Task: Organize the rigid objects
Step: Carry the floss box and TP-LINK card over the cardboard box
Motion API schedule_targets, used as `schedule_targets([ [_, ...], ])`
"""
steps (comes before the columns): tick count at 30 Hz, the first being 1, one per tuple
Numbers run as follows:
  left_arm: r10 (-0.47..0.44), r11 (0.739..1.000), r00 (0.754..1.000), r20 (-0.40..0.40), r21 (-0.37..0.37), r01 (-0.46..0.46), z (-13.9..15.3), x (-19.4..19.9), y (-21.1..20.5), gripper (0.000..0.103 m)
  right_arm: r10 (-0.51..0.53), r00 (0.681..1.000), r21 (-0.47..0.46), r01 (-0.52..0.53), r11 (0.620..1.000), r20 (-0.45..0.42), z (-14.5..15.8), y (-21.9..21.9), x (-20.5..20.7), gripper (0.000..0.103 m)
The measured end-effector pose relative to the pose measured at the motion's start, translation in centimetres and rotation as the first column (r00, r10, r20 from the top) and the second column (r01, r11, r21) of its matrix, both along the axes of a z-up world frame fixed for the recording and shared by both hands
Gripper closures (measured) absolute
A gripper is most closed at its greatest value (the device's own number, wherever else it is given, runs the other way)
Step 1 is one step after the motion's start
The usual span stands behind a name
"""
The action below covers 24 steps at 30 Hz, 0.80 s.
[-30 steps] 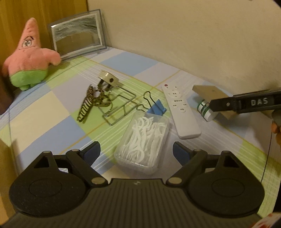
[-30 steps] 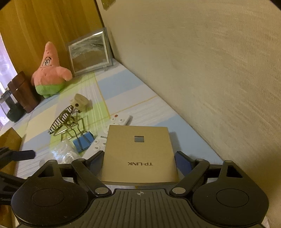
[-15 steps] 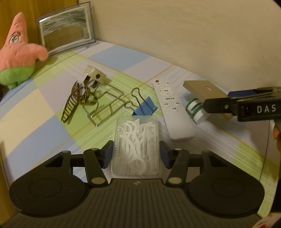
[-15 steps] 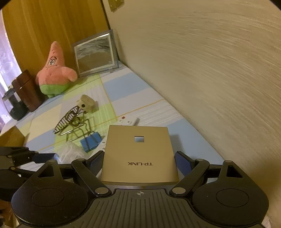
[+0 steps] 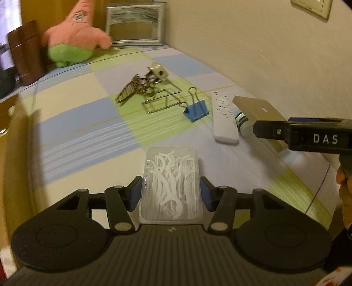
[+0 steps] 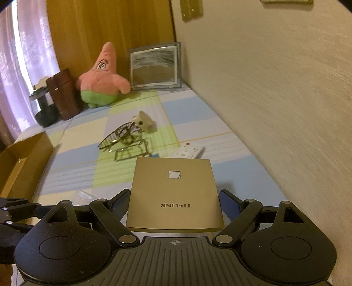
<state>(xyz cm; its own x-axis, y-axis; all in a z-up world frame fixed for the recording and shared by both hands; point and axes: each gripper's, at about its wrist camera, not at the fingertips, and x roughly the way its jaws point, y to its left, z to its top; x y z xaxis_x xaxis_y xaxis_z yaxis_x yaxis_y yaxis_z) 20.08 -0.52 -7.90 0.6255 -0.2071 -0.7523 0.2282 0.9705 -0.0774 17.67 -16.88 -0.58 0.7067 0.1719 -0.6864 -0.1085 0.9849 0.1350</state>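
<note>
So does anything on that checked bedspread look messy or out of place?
Yes: the bent wire rack lies tangled with a striped hair clip and a small beige block, a heap. The white remote and blue binder clip lie loose beside it.

A textured cream wall point(image 6: 275, 92) runs along the right, meeting wood paneling point(image 6: 105, 28) at the far corner. On the left, daylight glows through a pale lace curtain point(image 6: 24, 52). The surface underneath wears a checked cloth point(image 5: 92, 123) in blue, green and cream. High on the wall sits a switch plate point(image 5: 311, 6), and warm, yellowish light fills the room.
</note>
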Motion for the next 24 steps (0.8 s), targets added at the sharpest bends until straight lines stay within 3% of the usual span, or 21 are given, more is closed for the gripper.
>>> schedule_targets([
  [11,0.096,0.995,0.994,0.048,-0.024,-0.095,2.6,-6.8,2.1,0.053,0.035,0.999,0.003,-0.035,0.999,-0.009,0.4,1.9,-4.3,0.020],
  [24,0.244,0.970,0.965,0.099,-0.036,-0.242,5.6,-13.2,6.6,0.053,0.144,0.990,0.026,-0.144,0.989,0.007,1.9,6.9,-9.1,0.020],
])
